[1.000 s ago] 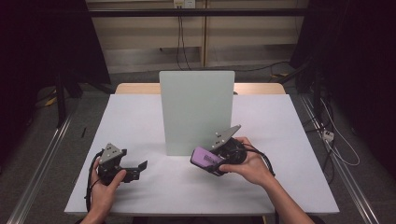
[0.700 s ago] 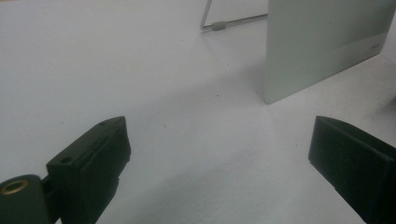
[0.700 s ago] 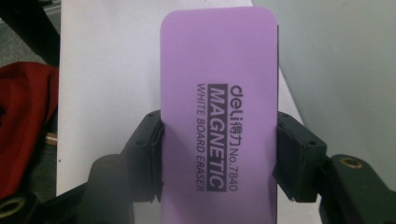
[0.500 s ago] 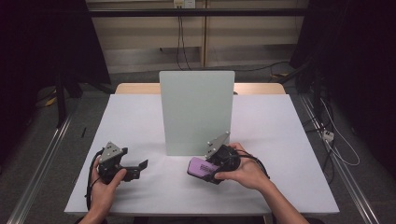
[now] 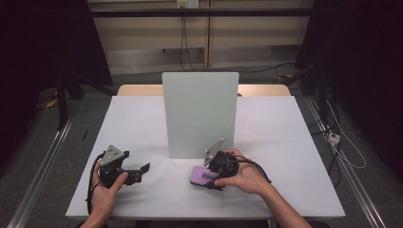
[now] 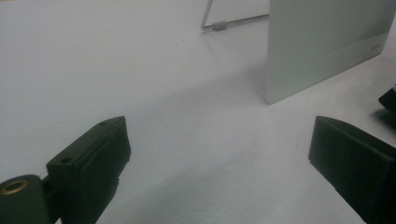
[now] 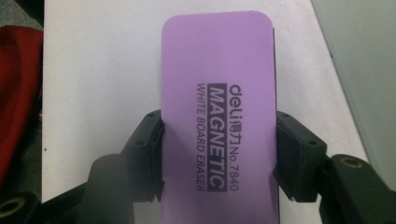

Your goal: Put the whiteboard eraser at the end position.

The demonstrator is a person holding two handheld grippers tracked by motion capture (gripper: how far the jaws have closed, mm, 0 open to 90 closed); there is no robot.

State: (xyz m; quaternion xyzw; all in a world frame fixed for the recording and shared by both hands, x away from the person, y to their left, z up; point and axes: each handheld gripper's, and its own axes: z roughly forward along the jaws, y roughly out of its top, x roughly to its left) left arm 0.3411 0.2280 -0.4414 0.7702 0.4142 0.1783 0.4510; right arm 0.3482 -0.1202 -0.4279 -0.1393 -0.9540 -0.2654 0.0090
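Observation:
A purple magnetic whiteboard eraser (image 7: 217, 107) with black lettering is clamped across its width between the two black jaws of my right gripper (image 7: 219, 149). From the high view the eraser (image 5: 200, 175) lies low over the white table, just in front of the upright pale green board (image 5: 200, 114), with my right gripper (image 5: 209, 178) shut on it. My left gripper (image 5: 142, 169) rests near the table's front left, held by a hand. Its jaws stand wide apart (image 6: 219, 158) with bare table between them.
The pale green board (image 6: 327, 42) stands upright mid-table on a thin wire stand (image 6: 224, 21). The white table (image 5: 285, 133) has bare surface on both sides. Dark floor, rails and cables (image 5: 342, 142) surround the table.
My right gripper has moved down and toward the front left with the eraser, from beside the board's lower edge to just over the table. The left gripper has stayed put.

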